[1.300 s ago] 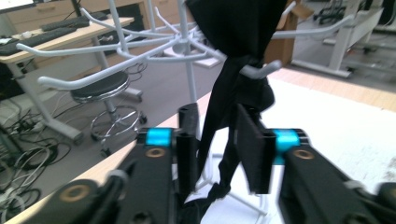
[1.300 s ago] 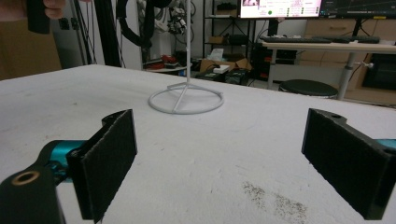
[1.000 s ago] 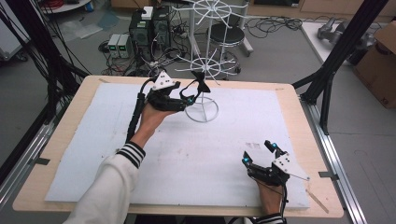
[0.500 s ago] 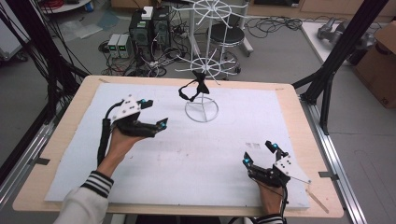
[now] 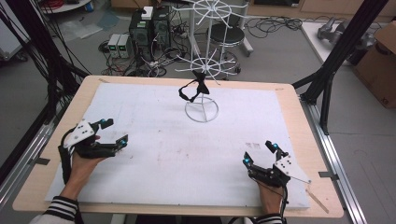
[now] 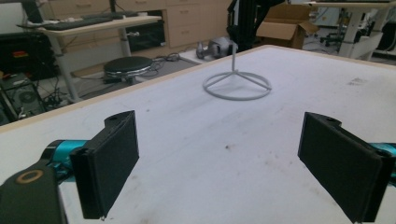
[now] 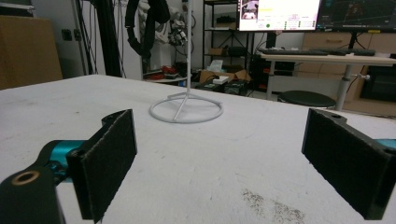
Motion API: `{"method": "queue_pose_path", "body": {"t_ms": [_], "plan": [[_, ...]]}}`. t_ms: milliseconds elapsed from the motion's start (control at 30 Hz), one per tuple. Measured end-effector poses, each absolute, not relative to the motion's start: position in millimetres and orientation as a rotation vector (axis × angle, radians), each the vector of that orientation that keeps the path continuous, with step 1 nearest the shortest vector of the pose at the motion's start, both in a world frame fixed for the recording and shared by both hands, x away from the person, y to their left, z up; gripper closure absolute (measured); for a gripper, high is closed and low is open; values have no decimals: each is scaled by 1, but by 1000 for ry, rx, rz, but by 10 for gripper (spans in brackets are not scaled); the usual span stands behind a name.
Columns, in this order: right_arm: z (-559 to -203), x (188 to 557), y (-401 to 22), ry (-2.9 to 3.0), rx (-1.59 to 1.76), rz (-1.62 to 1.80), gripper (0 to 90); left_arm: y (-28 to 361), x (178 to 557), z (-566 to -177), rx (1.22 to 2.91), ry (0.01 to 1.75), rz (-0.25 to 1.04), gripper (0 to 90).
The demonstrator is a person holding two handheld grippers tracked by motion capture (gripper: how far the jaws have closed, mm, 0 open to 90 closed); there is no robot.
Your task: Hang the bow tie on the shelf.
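Note:
A white wire rack point(image 5: 201, 111) stands at the back middle of the table, with a black bow tie on a strap point(image 5: 192, 88) hanging from a lower arm. My left gripper point(image 5: 116, 131) rests low at the table's left front, far from the rack. Its jaws have just been opening and stand open with nothing between them. The left gripper view looks over the left gripper point(image 6: 219, 140) toward the rack's ring base point(image 6: 237, 86). My right gripper point(image 5: 258, 152) sits open and empty at the right front. Beyond the right gripper point(image 7: 219, 140) stand the rack point(image 7: 186, 112) and the bow tie point(image 7: 140, 32).
A white mat point(image 5: 163, 158) covers most of the wooden table point(image 5: 289, 91). Black frame posts point(image 5: 327, 84) stand at the table's right and left sides. A stool point(image 5: 229, 35) and computer boxes point(image 5: 149, 28) are on the floor behind, and a cardboard box point(image 5: 380, 56) is at far right.
My left gripper has left the rack and moved left and toward the front, ending low over the mat. The bow tie stays hanging on the rack. The right gripper has not moved.

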State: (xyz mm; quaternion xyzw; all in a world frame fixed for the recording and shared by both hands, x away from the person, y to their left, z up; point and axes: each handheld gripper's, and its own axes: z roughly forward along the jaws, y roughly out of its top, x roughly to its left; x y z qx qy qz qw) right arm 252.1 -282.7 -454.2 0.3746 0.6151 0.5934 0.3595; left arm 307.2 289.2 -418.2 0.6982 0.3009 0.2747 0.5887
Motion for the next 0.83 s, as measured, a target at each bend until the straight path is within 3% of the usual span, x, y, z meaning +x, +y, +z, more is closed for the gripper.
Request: {"method": "queue_pose_path", "body": {"t_ms": [333, 833], "plan": [[-454, 252, -282, 1584, 980, 1527, 94, 297, 279, -452, 1486, 701, 706, 131], [-454, 251, -283, 1573, 976, 1529, 93, 297, 276, -455, 1426, 698, 722, 143]]}}
